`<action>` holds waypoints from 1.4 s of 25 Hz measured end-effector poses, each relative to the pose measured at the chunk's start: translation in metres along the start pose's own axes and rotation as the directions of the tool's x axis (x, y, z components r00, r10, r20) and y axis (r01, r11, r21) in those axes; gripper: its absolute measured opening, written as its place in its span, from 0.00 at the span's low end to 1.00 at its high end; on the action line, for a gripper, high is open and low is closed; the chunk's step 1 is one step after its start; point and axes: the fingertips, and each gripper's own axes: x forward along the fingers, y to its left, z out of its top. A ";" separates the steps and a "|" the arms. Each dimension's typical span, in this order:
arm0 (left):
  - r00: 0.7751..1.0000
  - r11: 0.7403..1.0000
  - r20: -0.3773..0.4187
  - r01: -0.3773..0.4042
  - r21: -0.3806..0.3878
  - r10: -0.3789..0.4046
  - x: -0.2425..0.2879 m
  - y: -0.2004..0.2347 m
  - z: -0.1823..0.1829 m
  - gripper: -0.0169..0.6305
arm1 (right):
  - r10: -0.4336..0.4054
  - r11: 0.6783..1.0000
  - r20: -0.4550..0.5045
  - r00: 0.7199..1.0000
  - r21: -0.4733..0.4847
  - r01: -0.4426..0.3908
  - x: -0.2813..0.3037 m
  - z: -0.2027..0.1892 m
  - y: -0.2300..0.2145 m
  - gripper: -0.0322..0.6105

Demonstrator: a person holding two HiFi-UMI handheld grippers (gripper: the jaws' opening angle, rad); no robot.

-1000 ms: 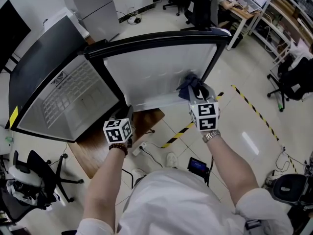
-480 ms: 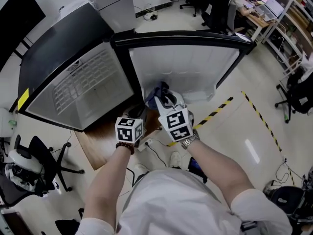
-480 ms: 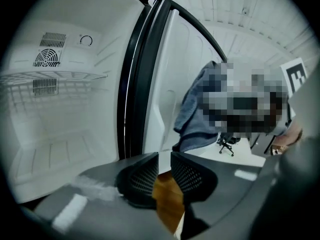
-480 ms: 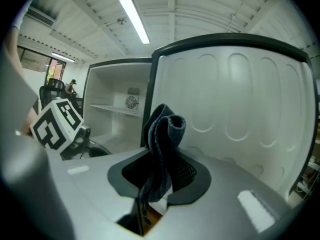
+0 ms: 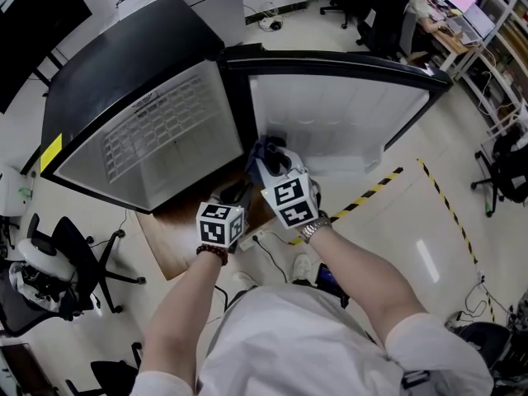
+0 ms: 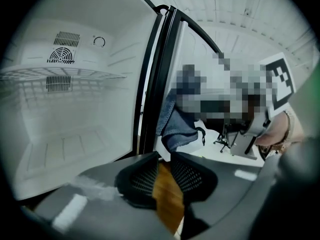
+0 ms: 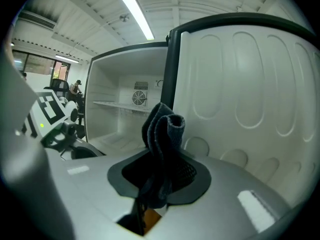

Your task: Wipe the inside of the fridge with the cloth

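Observation:
The fridge (image 5: 115,64) stands open, its white inside (image 5: 157,134) crossed by a wire shelf (image 6: 60,74). The door's white inner liner (image 5: 330,118) faces me. My right gripper (image 5: 272,165) is shut on a bunched dark blue cloth (image 5: 262,148) just in front of the hinge side of the door. In the right gripper view the cloth (image 7: 162,129) stands up between the jaws, with the fridge's inside (image 7: 125,114) behind it. My left gripper (image 5: 235,195) hovers low beside it, jaws slightly apart and empty. The left gripper view shows the cloth (image 6: 177,129) hanging ahead.
The fridge stands on a wooden board (image 5: 177,238). A yellow-and-black floor tape (image 5: 371,190) runs to the right. Office chairs (image 5: 49,275) sit at the lower left and another chair (image 5: 505,167) at the right. A person (image 5: 388,7) and desks are far behind.
My right gripper has carried the cloth leftward from the right part of the door liner to the hinge side. My left gripper has shifted slightly alongside it.

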 end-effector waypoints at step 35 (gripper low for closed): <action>0.997 0.997 -0.001 0.076 -0.029 -0.076 0.045 -0.044 0.008 0.16 | -0.314 0.945 -0.110 0.943 0.064 0.322 -0.089 -0.073 -0.159 0.18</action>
